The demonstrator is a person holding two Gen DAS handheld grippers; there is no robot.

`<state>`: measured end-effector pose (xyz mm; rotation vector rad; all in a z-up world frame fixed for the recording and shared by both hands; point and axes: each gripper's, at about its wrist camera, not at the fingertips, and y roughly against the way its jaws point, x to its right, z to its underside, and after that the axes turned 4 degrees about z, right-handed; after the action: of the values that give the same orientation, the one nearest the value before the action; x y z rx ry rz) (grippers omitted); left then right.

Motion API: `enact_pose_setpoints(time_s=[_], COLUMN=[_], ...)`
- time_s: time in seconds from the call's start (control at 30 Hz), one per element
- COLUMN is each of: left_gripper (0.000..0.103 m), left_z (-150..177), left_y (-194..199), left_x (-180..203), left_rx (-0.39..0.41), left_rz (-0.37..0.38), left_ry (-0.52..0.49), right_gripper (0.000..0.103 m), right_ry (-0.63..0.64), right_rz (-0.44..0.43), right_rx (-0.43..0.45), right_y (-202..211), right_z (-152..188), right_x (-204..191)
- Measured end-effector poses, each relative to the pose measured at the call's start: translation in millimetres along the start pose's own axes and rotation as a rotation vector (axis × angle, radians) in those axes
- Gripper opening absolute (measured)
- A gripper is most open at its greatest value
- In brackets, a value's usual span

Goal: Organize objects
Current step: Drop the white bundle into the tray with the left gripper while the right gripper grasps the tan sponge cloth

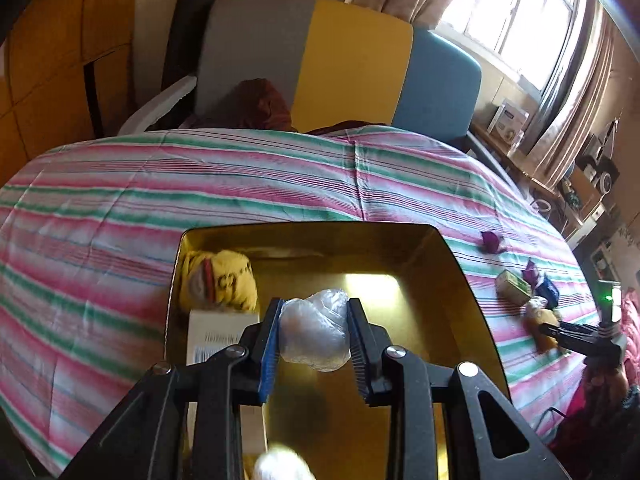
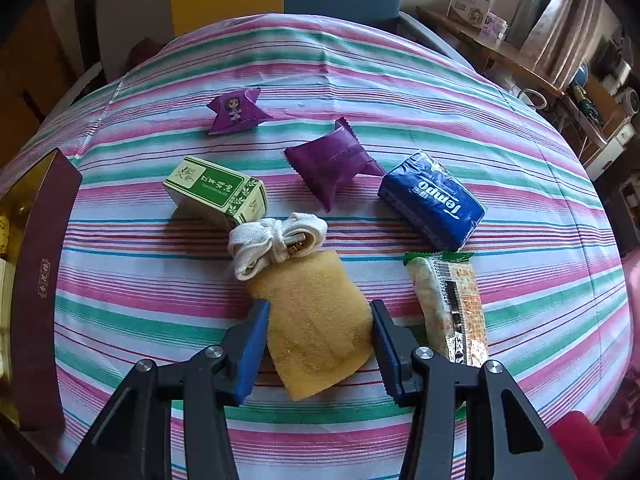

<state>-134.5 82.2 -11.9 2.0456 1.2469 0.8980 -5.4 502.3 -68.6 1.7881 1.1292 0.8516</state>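
Note:
My left gripper (image 1: 314, 330) is shut on a crumpled clear plastic bag (image 1: 314, 330) and holds it above the gold tray (image 1: 436, 300). In the tray lie a yellow cloth bundle (image 1: 224, 280) and a white box (image 1: 218, 340). My right gripper (image 2: 318, 336) is open, its jaws on either side of a tan sponge cloth (image 2: 316, 320) on the striped tablecloth (image 2: 140, 312). Beside the cloth lie a white strap (image 2: 272, 240), a green box (image 2: 218, 192), two purple packets (image 2: 236, 110) (image 2: 332, 164), a blue tissue pack (image 2: 432, 200) and a snack bar (image 2: 448, 300).
The tray's dark red wall (image 2: 40, 280) shows at the left edge of the right wrist view. A grey, yellow and blue chair (image 1: 340, 60) stands behind the table. A cluttered shelf (image 2: 520, 60) is at the far right.

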Motion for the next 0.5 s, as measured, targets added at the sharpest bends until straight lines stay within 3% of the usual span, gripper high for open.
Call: enact_pose_setpoints(time_s=[0.3, 0.37, 0.5], left_gripper=[0.033, 0.041, 0.046], left_z=[-25.5, -28.8, -31.5], left_y=[-66.1, -77.2, -84.3], left_x=[-8.0, -13.4, -20.6], left_rx=[-0.083, -0.099, -0.127], left_rz=[-0.107, -0.116, -0.114], left_ry=[-0.055, -0.044, -0.012], right_gripper=[0.05, 0.05, 0.05], right_ry=[0.01, 0.011, 0.011], right_rz=[0.005, 0.004, 0.005], right_rx=[0.002, 0.003, 0.003], right_y=[-0.4, -0.6, -1.0], right_z=[-0.4, -0.1, 0.4], right_x=[-0.6, -0.3, -0.2])
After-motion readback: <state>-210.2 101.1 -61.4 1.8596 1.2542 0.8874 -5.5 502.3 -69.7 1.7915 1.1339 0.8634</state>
